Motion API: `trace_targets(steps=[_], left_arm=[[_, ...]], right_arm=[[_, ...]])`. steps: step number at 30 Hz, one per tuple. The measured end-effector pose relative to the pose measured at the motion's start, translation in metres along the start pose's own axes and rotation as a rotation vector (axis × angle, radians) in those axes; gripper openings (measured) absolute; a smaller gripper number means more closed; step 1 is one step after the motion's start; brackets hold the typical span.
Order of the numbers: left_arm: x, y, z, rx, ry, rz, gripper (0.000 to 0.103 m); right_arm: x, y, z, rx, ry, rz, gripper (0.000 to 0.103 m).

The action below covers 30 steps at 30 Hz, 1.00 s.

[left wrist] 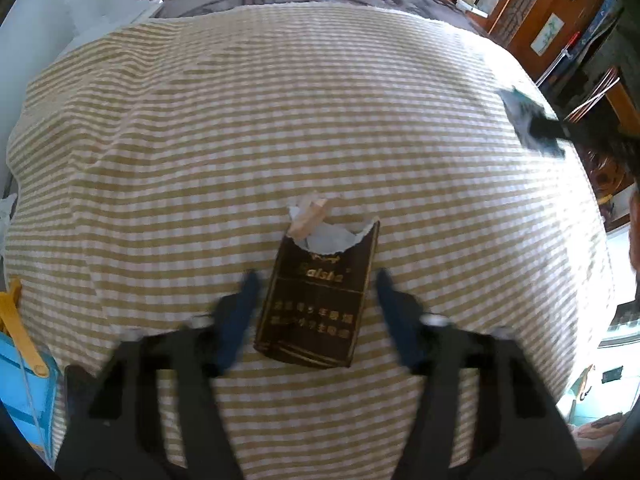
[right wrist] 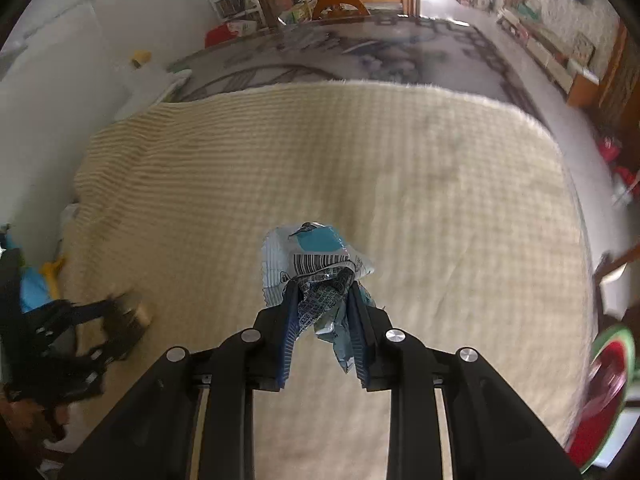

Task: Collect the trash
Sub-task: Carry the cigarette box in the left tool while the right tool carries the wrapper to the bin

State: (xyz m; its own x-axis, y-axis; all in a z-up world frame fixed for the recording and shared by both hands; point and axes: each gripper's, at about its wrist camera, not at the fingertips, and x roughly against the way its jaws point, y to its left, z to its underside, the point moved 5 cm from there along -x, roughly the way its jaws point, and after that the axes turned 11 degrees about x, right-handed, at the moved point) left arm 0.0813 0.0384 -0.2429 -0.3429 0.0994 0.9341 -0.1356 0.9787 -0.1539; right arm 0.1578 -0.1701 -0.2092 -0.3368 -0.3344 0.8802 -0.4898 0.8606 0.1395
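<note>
Right gripper (right wrist: 320,292) clamps crumpled wrapper (right wrist: 316,256); left gripper (left wrist: 316,284) spread around brown pack (left wrist: 316,300)

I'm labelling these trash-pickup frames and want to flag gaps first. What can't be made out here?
- Left wrist view: the right claw is motion-blurred at the edge; what it holds is unreadable.
- Left wrist view: whether the left claw touches the brown pack; its fingers are blurred.
- Right wrist view: the blue wrapper is crumpled; its print is illegible.
- Right wrist view: the left claw is smeared.
</note>
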Motion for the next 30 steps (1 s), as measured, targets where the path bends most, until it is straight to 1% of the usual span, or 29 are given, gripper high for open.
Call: trace_targets(steps=[2, 3, 6, 9, 16, 23, 25, 30], left_arm=[[0.001, 0.0, -0.001, 0.017, -0.005, 0.008, 0.049], [0.005, -0.001, -0.003, 0.026, -0.013, 0.016, 0.048], [0.018, -0.008, -0.01, 0.029, -0.062, 0.032, 0.048], [0.031, -0.019, -0.018, 0.026, -0.101, 0.059, 0.048], [0.063, -0.049, -0.035, -0.002, -0.188, 0.118, 0.048], [0.081, -0.074, -0.043, -0.052, -0.222, 0.16, 0.048], [0.081, -0.082, -0.043, -0.066, -0.226, 0.169, 0.049], [0.09, -0.097, -0.037, -0.111, -0.245, 0.181, 0.048]], right_arm=[[0.009, 0.005, 0.01, -0.043, -0.022, 0.0, 0.024], [0.015, 0.007, 0.016, -0.086, -0.041, -0.01, 0.024], [0.028, 0.01, 0.025, -0.146, -0.069, -0.023, 0.024], [0.04, 0.013, 0.027, -0.139, -0.084, -0.012, 0.024], [0.072, 0.012, 0.025, -0.134, -0.161, 0.013, 0.024], [0.087, 0.006, 0.034, -0.171, -0.192, 0.027, 0.025], [0.093, 0.004, 0.039, -0.183, -0.199, 0.036, 0.025], [0.105, -0.002, 0.045, -0.209, -0.221, 0.058, 0.025]])
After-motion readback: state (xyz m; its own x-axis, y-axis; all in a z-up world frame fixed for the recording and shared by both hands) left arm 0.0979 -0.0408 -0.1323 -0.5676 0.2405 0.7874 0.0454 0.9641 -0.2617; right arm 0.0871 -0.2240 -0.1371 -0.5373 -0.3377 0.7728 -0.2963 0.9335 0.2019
